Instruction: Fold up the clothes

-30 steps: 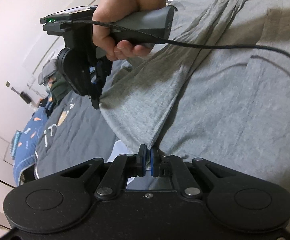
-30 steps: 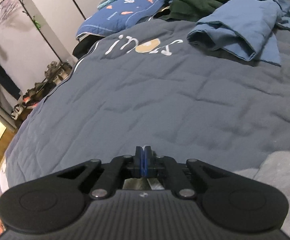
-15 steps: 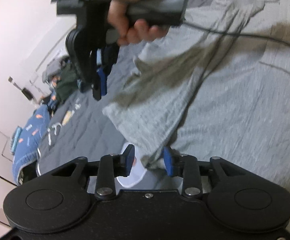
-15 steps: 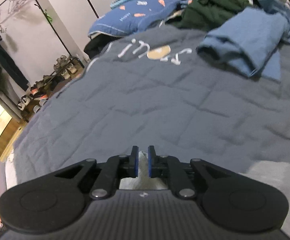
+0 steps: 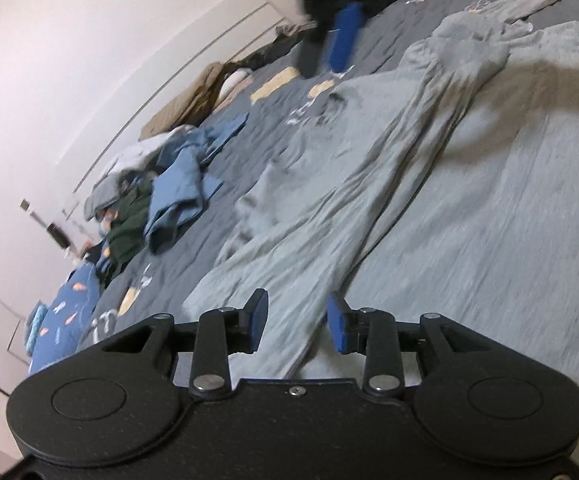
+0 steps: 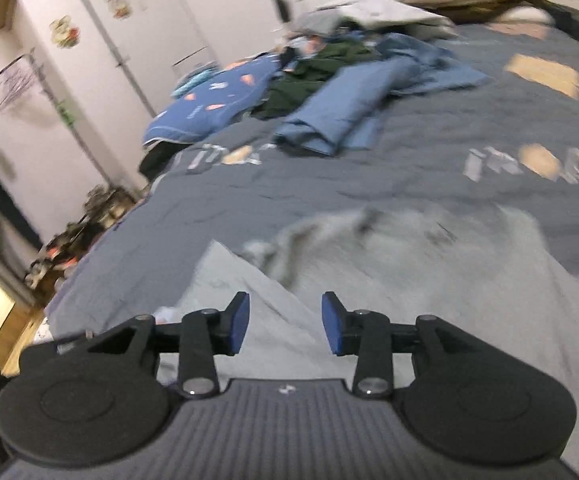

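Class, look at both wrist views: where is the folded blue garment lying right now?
The folded blue garment lies on the grey quilt at upper centre of the right wrist view, beside a dark green garment; in the left wrist view it sits left of centre.

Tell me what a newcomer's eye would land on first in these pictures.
The big grey garment spread over the dark quilted bedspread, one flap folded across it, fills the foreground. Both the left gripper and the right gripper hang open above it, holding nothing. A heap of blue and green clothes sits farther back.
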`<state>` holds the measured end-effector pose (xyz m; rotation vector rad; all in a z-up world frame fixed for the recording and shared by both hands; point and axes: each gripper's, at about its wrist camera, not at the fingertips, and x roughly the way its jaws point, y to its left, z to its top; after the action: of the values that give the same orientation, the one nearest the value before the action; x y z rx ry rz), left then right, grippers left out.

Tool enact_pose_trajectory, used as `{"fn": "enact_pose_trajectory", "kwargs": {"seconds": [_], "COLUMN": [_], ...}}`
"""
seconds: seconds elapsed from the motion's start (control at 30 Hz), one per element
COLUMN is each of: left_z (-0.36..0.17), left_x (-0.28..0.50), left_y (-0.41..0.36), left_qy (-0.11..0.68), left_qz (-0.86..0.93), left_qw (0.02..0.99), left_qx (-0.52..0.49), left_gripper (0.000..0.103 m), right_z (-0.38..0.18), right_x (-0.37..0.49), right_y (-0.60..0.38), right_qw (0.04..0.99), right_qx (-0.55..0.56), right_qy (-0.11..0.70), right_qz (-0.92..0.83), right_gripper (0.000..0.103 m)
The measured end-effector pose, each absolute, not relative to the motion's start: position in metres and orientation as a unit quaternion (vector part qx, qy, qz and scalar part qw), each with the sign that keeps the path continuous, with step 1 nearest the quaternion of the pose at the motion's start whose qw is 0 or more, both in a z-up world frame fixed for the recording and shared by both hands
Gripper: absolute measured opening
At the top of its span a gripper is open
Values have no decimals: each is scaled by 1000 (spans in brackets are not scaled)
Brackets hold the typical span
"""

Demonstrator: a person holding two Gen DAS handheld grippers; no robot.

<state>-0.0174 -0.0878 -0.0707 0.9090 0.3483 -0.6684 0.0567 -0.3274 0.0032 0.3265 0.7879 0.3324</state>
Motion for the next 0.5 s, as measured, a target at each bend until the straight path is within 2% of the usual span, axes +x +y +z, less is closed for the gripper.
{"fn": "enact_pose_trajectory", "kwargs": {"seconds": [0.2, 0.27, 0.33, 0.4, 0.5], "left_z": [-80, -83, -86, -88, -94], "left_x": [-33, -35, -36, -36, -36], "left_y": [-130, -143, -154, -164, -179], "left_qy": [147, 146, 148, 152, 145], "left_qz": [-352, -362, -370, -377, -377], "left_qw": [816, 812, 808, 809, 806], "left_qx": [435, 434, 434, 425, 433], "left_gripper": [32, 29, 19, 16, 16], "right_z": [-39, -54, -60, -63, -62], "right_x": [13, 8, 10, 13, 8], "right_y": [-386, -396, -400, -405, -413], "right_qw": [891, 887, 882, 879, 884], "right_qx": [235, 240, 243, 247, 236], "right_qy": [378, 388, 397, 400, 398], "right_qz": [87, 70, 75, 81, 66], "right_gripper": [40, 40, 40, 40, 40]}}
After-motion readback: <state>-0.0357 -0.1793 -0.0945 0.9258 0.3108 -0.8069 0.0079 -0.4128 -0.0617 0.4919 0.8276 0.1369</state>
